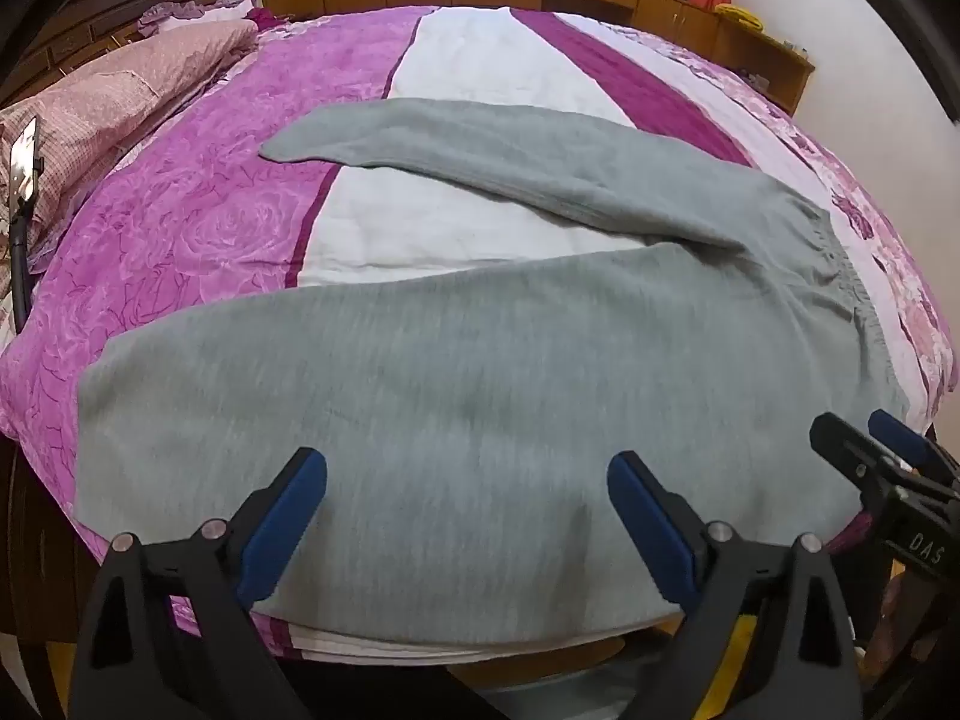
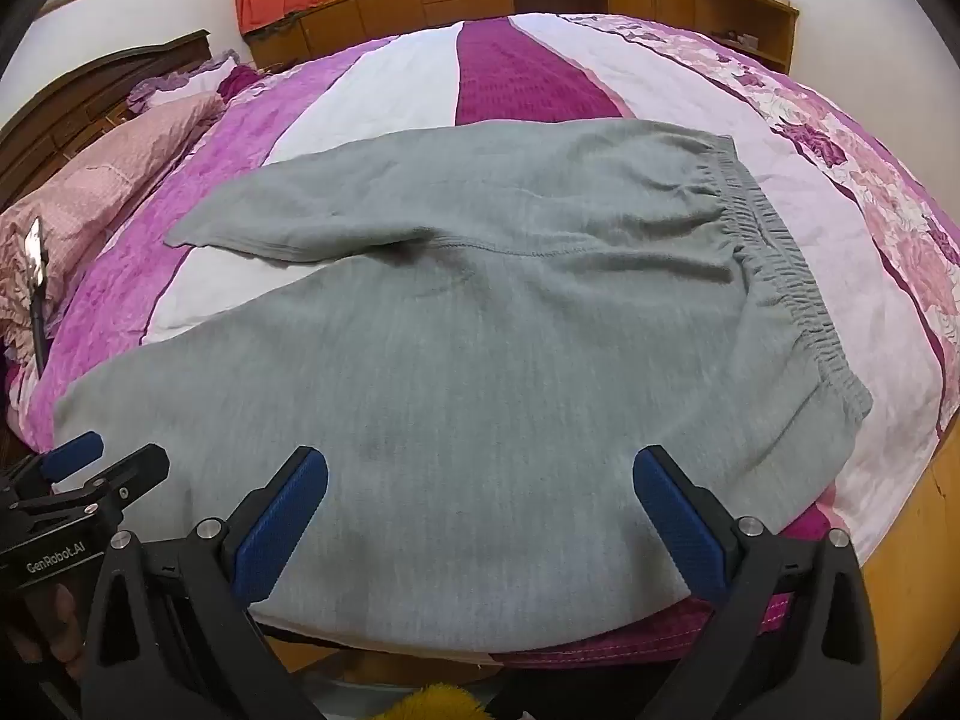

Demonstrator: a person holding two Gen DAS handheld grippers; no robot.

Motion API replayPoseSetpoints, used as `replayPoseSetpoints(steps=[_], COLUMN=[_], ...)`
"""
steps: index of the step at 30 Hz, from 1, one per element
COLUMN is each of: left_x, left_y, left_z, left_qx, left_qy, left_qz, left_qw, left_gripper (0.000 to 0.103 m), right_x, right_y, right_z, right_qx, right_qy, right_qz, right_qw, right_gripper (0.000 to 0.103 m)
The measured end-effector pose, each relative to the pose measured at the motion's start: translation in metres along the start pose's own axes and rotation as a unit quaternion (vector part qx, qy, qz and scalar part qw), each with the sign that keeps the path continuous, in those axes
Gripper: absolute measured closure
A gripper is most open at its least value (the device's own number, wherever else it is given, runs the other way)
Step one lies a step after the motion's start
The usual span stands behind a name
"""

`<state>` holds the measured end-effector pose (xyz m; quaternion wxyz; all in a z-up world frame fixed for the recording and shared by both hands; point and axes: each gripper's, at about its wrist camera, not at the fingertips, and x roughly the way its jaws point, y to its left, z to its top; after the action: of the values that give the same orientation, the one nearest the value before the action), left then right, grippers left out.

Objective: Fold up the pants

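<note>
A: Pants lie flat on the bed, grey sweat fabric. Waistband to the right, legs splayed to the left in a V, near leg along the bed's front edge, far leg angled away.

B: Tools?

A: Left tool spread wide, nothing between the pads, hovering over the near leg. Right tool the same: fingers apart, empty, over the seat end near the waistband. The two sit side by side, close together.

B: How will the cloth behave?

A: My guess: soft, thick knit, light, limp. It will drape and sag from any pinch, not hold a shape. Not slippery on that quilt cover, so dragging may bunch it. Nothing fragile.

B: Where to take hold?

A: I'd say the near edge: one tool at the waistband corner, where the elastic gives a firm ridge, the other at the near leg's hem. Lift both and carry the near leg over onto the far one. A pinch mid-panel would likely pull up only the top layer.
</note>
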<state>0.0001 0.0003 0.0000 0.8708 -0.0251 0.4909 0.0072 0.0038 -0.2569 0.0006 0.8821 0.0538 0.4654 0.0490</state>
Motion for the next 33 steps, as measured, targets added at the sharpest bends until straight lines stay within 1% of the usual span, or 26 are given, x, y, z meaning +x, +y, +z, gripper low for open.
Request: replayPoseSetpoints(steps=[19, 27, 30, 33], left_x=[-0.002, 0.000, 0.000, 0.002], left_y=[-0.004, -0.007, -0.007, -0.006], left_z=[-0.004, 0.001, 0.001, 0.000], left_qx=[0.008, 0.010, 0.010, 0.010], left_qy=[-0.003, -0.001, -0.001, 0.002], left_qz=[0.005, 0.008, 0.007, 0.007], left_qw=[0.9999, 0.9999, 0.9999, 0.9999], left_gripper=[0.006, 0.006, 0.006, 0.006], right_x=[0.003, 0.001, 0.006, 0.007], right_y=[-0.002, 0.004, -0.005, -0.003], right_z=[-0.001, 0.007, -0.002, -0.001], right_qx=[0.001, 0.002, 0.004, 0.004], right_qy=[0.004, 0.007, 0.007, 0.008], right_qz=[0.000, 0.000, -0.001, -0.001], right_qw=[1.000, 1.000, 1.000, 1.000], right_gripper=[0.004, 0.004, 0.004, 0.004])
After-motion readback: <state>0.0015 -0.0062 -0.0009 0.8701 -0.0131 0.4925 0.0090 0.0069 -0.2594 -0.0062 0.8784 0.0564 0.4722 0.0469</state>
